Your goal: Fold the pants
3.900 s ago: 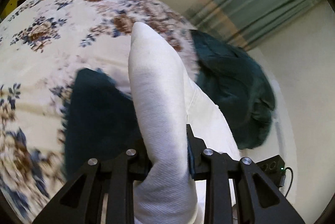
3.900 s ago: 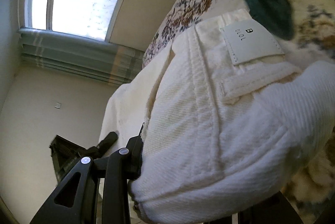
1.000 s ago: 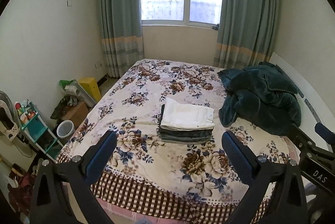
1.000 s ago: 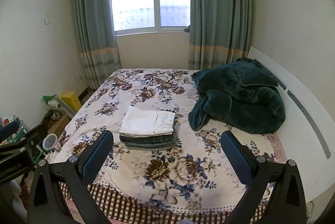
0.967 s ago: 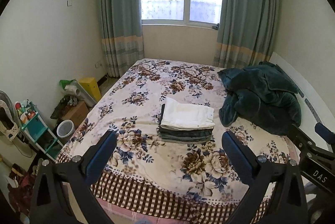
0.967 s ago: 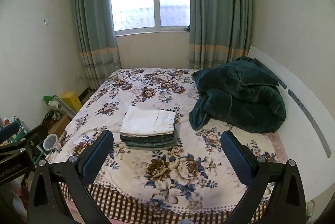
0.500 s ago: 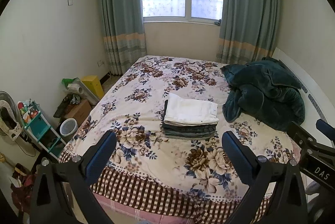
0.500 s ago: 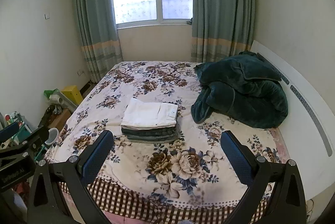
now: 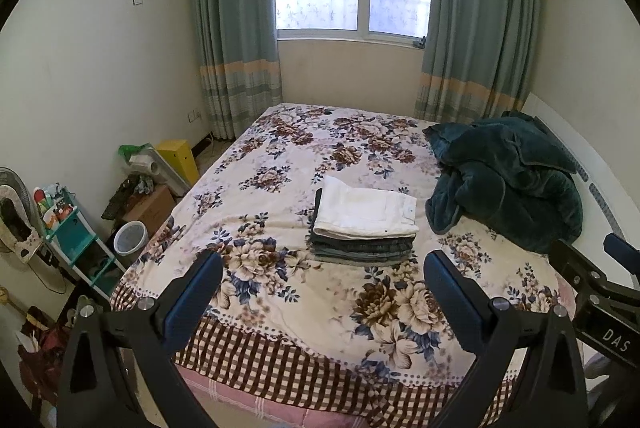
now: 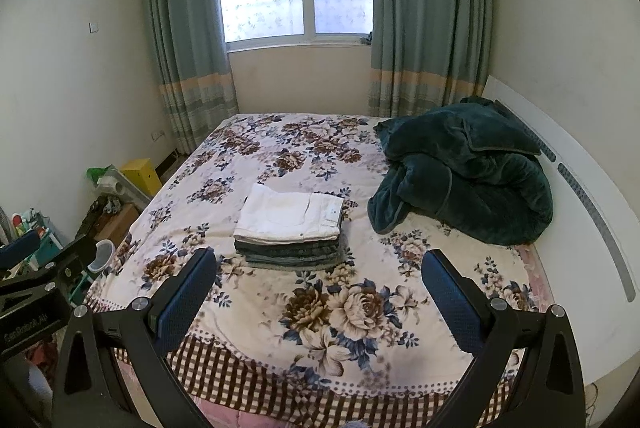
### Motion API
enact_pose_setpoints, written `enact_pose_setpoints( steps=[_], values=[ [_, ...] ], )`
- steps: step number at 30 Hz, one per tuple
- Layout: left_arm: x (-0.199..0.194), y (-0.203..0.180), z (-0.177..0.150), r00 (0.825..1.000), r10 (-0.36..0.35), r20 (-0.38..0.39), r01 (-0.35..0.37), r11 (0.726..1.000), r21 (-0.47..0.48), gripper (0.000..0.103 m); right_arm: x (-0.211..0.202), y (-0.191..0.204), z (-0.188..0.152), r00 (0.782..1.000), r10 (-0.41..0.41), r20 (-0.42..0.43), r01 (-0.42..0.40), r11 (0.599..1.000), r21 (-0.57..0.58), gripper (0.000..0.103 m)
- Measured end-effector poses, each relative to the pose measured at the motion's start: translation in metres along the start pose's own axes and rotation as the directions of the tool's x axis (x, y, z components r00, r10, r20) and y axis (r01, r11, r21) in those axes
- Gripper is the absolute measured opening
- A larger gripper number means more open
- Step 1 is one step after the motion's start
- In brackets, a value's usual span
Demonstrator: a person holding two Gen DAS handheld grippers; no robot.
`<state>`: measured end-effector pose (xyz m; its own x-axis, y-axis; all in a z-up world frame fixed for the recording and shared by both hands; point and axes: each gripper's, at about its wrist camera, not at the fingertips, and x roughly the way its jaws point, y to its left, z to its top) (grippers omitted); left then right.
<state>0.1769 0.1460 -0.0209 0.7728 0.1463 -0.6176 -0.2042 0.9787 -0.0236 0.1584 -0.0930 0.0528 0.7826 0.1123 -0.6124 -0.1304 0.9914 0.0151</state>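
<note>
Folded white pants (image 9: 366, 208) lie on top of a stack of folded dark pants (image 9: 362, 248) in the middle of the floral bed (image 9: 280, 196). The white pants (image 10: 290, 214) and the stack (image 10: 292, 252) also show in the right wrist view. My left gripper (image 9: 322, 264) is open and empty, held back from the foot of the bed, far from the stack. My right gripper (image 10: 320, 262) is open and empty, also back from the bed. The right gripper's body shows at the right edge of the left wrist view (image 9: 592, 280).
A dark green blanket (image 9: 508, 180) is heaped on the bed's right side by the white headboard (image 10: 576, 196). Left of the bed on the floor stand a yellow box (image 9: 178, 158), a white bin (image 9: 130, 236) and a teal shelf (image 9: 76, 240). Curtains and a window are behind.
Both grippers let go of the white pants, which now lie on the stack, and drew back from the bed. Over the last second both views tilted slightly; the stack has not moved.
</note>
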Motion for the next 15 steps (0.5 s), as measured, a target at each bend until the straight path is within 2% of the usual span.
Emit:
enact_pose_setpoints(
  steps=[15],
  values=[
    [-0.0002,-0.0005,0.0033,1.000,0.003,-0.012,-0.003,1.000,0.006,0.103,0.0027,-0.0009,0.0010,1.000,0.022,-0.017,-0.023,1.000,-0.015,0.103]
  ],
)
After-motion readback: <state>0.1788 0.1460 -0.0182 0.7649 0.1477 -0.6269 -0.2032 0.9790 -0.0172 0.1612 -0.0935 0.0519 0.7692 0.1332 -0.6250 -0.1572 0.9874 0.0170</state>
